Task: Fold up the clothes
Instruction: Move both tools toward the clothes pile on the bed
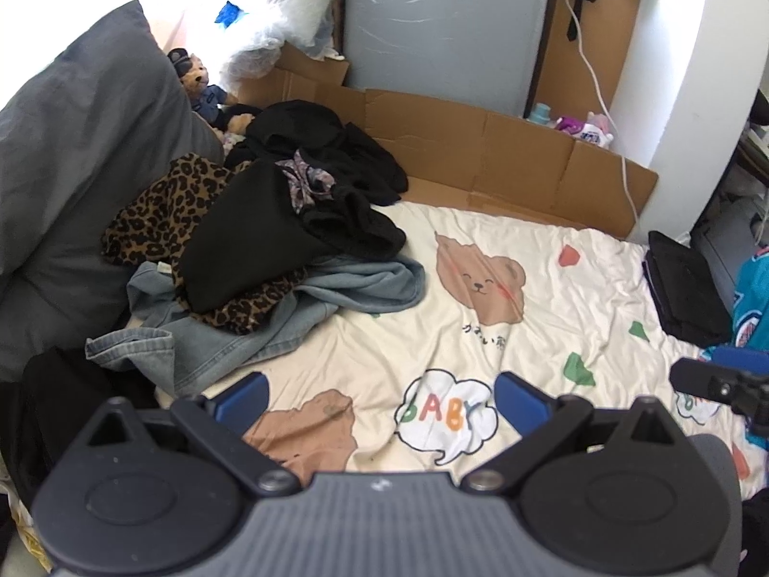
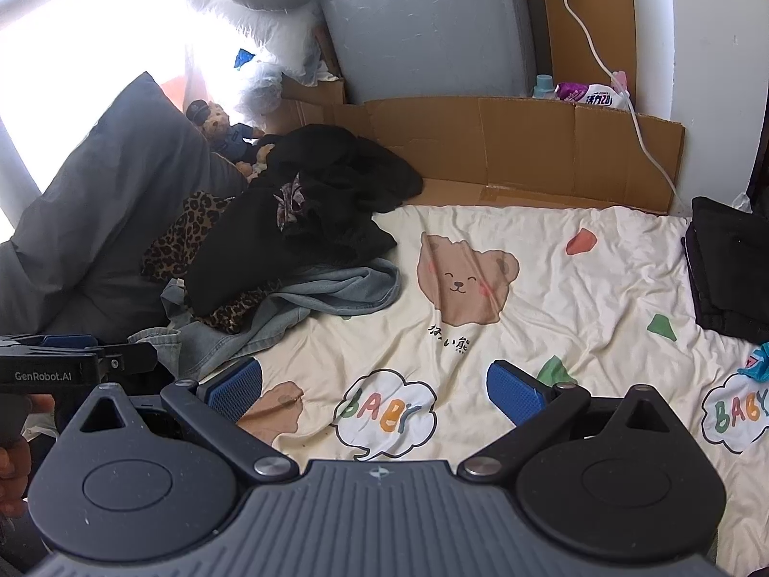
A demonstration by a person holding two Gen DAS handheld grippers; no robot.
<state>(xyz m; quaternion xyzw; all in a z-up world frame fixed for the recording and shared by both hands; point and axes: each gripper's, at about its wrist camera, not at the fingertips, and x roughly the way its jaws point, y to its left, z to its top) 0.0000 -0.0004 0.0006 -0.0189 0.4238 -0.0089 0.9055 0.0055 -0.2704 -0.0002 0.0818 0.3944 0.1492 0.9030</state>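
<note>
A heap of unfolded clothes (image 1: pixel 269 235) lies at the left of the bed: black garments, a leopard-print piece (image 1: pixel 158 211) and a light blue denim item (image 1: pixel 336 288). The same heap (image 2: pixel 298 240) shows in the right wrist view. A folded black garment (image 1: pixel 682 288) rests at the bed's right edge, also seen as the dark stack (image 2: pixel 725 269). My left gripper (image 1: pixel 379 399) hovers open over the cream sheet, nothing between its blue pads. My right gripper (image 2: pixel 375 389) is likewise open and empty, just right of the left one.
The cream bear-print sheet (image 1: pixel 480 336) covers the bed. A grey pillow (image 1: pixel 81 168) and a teddy bear (image 1: pixel 202 86) sit at the left. Flattened cardboard (image 1: pixel 480 154), a grey cabinet (image 1: pixel 442 24) and a white cable (image 1: pixel 601 96) line the far side. A teal garment (image 1: pixel 750 298) is at the right.
</note>
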